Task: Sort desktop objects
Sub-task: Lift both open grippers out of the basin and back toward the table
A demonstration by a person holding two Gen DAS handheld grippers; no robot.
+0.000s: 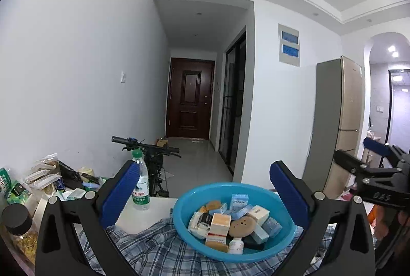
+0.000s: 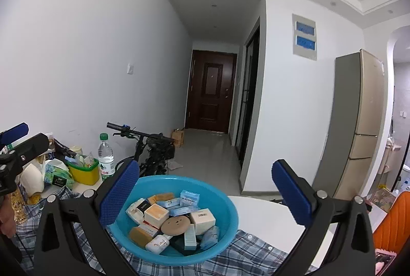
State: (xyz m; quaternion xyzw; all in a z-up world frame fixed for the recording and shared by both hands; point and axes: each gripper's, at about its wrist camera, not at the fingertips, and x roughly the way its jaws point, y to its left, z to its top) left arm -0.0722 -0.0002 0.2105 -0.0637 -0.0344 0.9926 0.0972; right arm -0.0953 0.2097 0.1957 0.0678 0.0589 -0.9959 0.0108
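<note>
A blue plastic basin (image 1: pixel 184 201) (image 2: pixel 225 201) sits on a plaid cloth (image 1: pixel 153 250) (image 2: pixel 251 255) on a white table. It holds several small boxes, a round brown disc (image 1: pixel 242 226) (image 2: pixel 176 224), a soap bar and a small white bottle (image 1: pixel 235 246) (image 2: pixel 157 244). My left gripper (image 1: pixel 203 192) is open and empty, held above and just before the basin. My right gripper (image 2: pixel 205 191) is open and empty, also above the basin's near side. Each gripper shows at the edge of the other's view.
A water bottle (image 1: pixel 140 182) (image 2: pixel 105 160) stands at the table's far edge. A pile of snack packets (image 1: pixel 41 178), a dark-lidded jar (image 1: pixel 18 222), a yellow tub (image 2: pixel 84 170) and a tissue pack (image 2: pixel 57 174) crowd the left. A bicycle (image 2: pixel 151 147), a fridge (image 2: pixel 358 122) and an orange chair (image 2: pixel 392 222) lie beyond.
</note>
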